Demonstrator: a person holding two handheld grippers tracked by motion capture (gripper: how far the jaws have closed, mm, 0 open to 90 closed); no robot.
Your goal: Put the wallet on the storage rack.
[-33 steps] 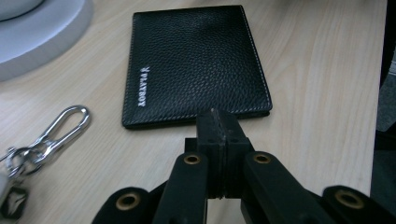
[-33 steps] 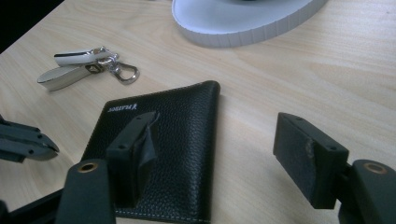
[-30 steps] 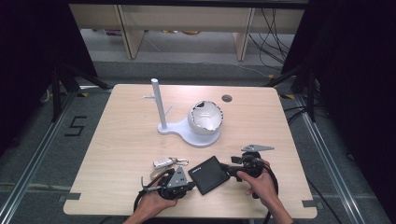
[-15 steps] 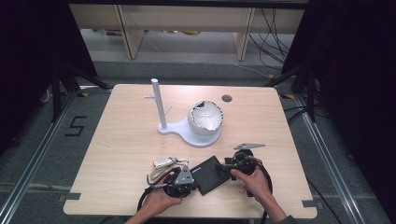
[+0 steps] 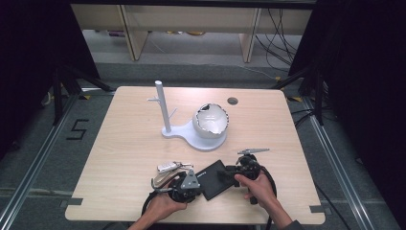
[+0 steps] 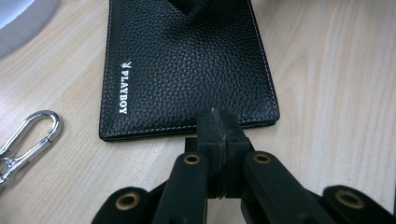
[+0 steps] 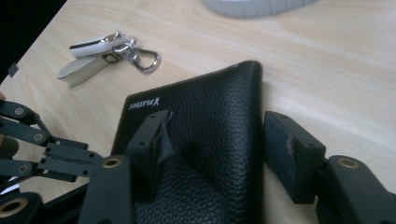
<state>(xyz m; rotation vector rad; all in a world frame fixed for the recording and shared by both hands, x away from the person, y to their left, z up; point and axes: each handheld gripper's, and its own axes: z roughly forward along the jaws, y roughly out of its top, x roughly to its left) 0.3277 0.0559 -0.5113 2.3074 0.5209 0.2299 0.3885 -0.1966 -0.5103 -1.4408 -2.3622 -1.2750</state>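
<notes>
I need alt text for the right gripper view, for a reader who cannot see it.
The right gripper straddles a corner of a black leather wallet lying on a wooden table, one jaw on top of it and one beside its edge, and its jaws have just been closing. A keychain lies beyond, and the left gripper is at the left.

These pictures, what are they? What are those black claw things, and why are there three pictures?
A person sits at a wooden table with a hand-held grabber in each hand. One picture is taken from above. The other two come from little cameras riding on the grabbers, looking along their black jaws. The left gripper has its jaws shut, tips at the edge of a black leather wallet. The right gripper has one jaw on top of the wallet and one beside its edge; they have just been closing, but don't squeeze it yet. Also on the table: a white keyring with a clip and a white stand with a post.
</notes>
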